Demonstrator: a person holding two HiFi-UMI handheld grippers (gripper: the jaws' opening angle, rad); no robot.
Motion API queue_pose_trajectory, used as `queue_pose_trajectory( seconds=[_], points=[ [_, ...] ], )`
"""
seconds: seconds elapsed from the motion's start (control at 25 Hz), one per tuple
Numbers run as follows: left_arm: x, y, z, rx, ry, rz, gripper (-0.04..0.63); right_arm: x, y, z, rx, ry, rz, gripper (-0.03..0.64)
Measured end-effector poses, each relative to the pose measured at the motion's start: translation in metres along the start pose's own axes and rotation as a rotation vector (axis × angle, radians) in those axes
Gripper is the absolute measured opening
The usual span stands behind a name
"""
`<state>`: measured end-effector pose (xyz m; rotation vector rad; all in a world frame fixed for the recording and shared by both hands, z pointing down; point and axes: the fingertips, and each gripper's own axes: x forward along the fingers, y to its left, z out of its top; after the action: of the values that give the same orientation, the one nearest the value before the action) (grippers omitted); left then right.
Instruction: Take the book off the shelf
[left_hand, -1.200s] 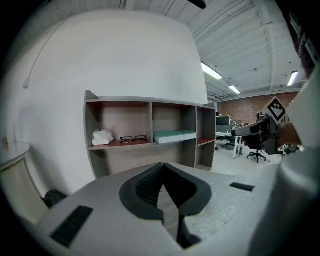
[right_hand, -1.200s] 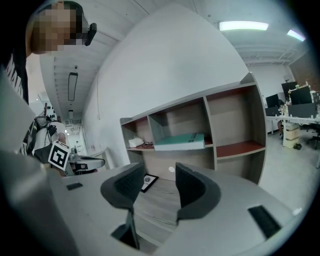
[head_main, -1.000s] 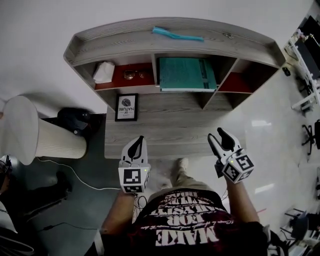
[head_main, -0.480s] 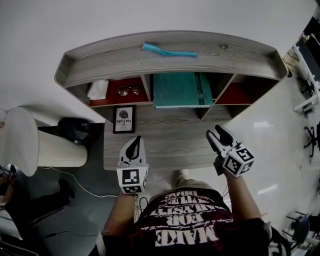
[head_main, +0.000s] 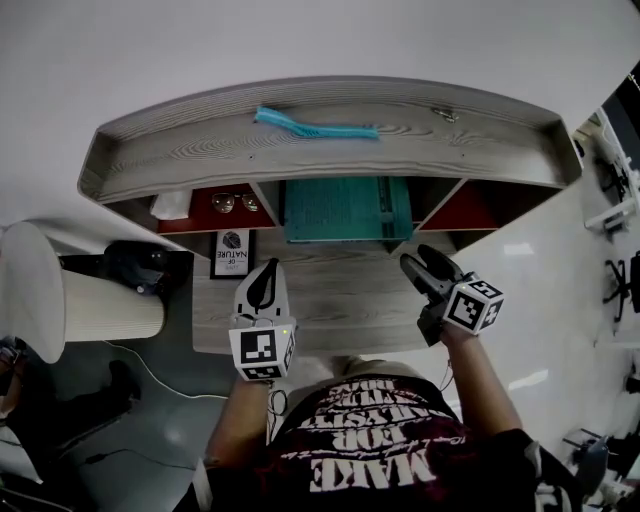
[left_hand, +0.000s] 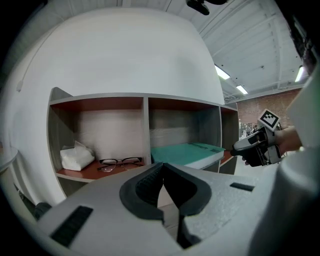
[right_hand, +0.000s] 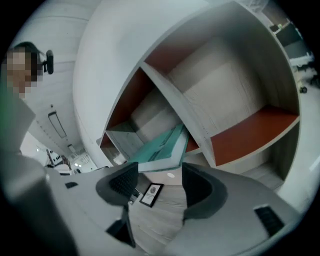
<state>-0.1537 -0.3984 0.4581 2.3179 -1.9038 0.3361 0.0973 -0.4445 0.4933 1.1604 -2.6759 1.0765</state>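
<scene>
L gripper (left_hand: 162, 167) jaws clenched empty, R gripper (right_hand: 160, 176) jaws opening w/ nothing btwn; book (head_main: 345, 208) rear hid under shelf top (head_main: 200, 152).

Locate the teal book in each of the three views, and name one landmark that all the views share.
Head view: teal book, top centre, in the middle compartment of the shelf.
Left gripper view: book, right of centre, one compartment right of the glasses.
Right gripper view: book, centre, slanting across the picture.
Shared landmark: the red-floored compartment on the book's right.
</scene>
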Motion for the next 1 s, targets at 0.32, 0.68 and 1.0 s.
queue_pose_trajectory(
  seconds=[0.32,0.68,1.0],
  points=[
    [0.036,-0.013,0.006,0.039,0.014,0.007,0.006,0.024,-0.028,0.011,0.149,0.021,0.063,0.344],
    [0.049,-0.024,0.012,0.062,0.018,0.019,0.006,0.054,-0.018,0.019,0.393,0.01,0.231,0.359],
    [0.026,-0.012,0.013,0.081,0.021,0.078,0.006,0.057,-0.024,0.011,0.55,0.015,0.274,0.219]
  ],
)
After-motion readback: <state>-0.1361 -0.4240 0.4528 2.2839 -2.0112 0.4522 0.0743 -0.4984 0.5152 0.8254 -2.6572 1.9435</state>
